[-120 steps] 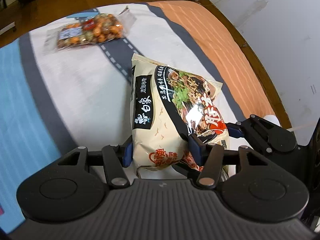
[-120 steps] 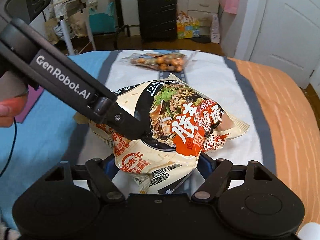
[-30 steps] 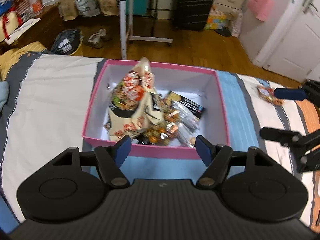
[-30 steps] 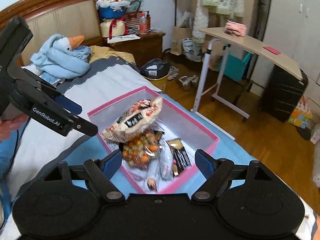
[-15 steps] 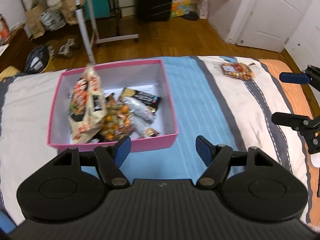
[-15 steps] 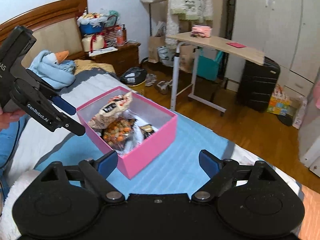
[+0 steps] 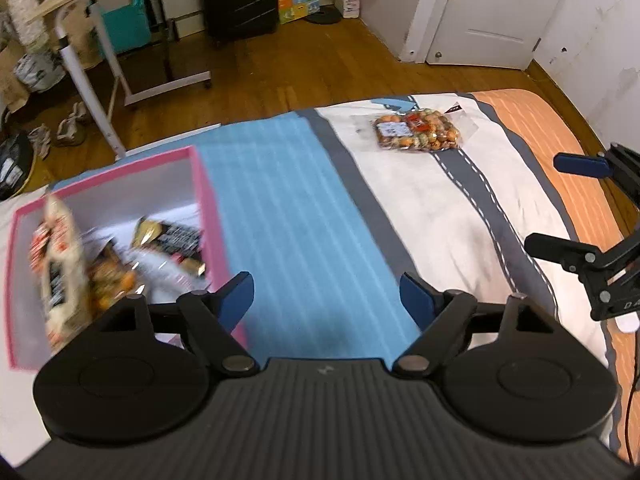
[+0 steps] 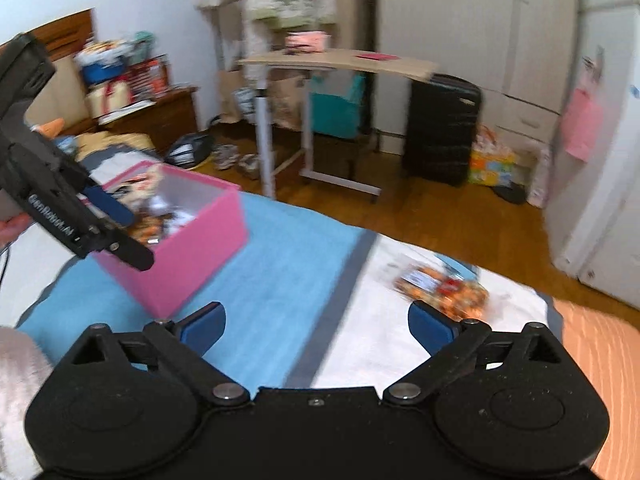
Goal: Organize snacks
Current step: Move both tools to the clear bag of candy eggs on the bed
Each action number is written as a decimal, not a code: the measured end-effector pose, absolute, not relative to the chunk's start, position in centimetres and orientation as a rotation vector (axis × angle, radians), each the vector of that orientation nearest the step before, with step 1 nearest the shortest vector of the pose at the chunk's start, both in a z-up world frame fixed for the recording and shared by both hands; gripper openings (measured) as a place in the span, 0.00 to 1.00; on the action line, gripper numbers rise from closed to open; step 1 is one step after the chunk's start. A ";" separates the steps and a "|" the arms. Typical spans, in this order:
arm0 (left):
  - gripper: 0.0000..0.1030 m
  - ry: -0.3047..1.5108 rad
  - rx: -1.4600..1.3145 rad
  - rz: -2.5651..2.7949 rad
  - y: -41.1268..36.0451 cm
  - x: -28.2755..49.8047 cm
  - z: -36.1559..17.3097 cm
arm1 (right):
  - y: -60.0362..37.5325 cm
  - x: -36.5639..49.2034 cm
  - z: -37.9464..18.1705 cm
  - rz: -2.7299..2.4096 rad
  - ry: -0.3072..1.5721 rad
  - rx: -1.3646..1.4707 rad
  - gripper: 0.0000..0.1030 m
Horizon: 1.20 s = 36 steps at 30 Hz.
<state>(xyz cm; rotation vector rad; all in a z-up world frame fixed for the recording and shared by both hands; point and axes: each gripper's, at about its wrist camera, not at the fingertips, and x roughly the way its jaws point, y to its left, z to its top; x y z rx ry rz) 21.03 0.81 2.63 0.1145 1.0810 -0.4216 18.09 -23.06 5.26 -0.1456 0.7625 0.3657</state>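
A pink box (image 7: 208, 196) sits on the bed at the left, holding a noodle packet (image 7: 60, 264) and several other snack packs; it also shows in the right wrist view (image 8: 192, 236). A clear bag of orange snack balls (image 7: 416, 134) lies alone on the white stripe of the bedcover, also seen blurred in the right wrist view (image 8: 444, 286). My left gripper (image 7: 326, 300) is open and empty above the blue stripe, right of the box. My right gripper (image 8: 316, 326) is open and empty, with the snack bag just beyond its right finger.
The bedcover has blue (image 7: 296, 208), grey, white and orange (image 7: 560, 168) stripes. Beyond the bed's far edge are a wooden floor, a rolling desk (image 8: 340, 64), a black suitcase (image 8: 440, 128) and a white door (image 7: 480, 12). The right gripper shows at the right edge of the left wrist view (image 7: 576, 208).
Both grippers have swung right, away from the pink box and toward the bag of snack balls. Both stay open and empty. The noodle packet stays in the box.
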 end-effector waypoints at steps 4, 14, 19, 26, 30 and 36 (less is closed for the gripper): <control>0.79 1.061 0.145 -0.416 -2.4 23.4 0.4 | -26.0 20.1 2.2 0.274 0.767 -0.127 0.99; 0.79 0.981 0.059 -0.470 -9.8 29.7 -3.8 | -32.5 26.3 -4.7 0.170 0.752 -0.122 0.99; 0.79 1.008 -0.069 -0.438 -11.7 35.6 -7.8 | -34.8 29.7 -7.1 0.196 0.801 -0.113 0.99; 0.79 1.034 -0.201 -0.380 -13.0 41.0 -12.8 | -35.1 32.9 -10.4 0.257 0.891 -0.169 0.99; 0.79 1.040 -0.181 -0.385 -14.4 43.3 -14.2 | -35.0 33.6 -11.4 0.255 0.907 -0.197 0.99; 0.85 1.091 -0.126 -0.464 -16.4 45.1 -15.8 | -36.3 31.6 -12.0 0.263 0.858 -0.158 0.99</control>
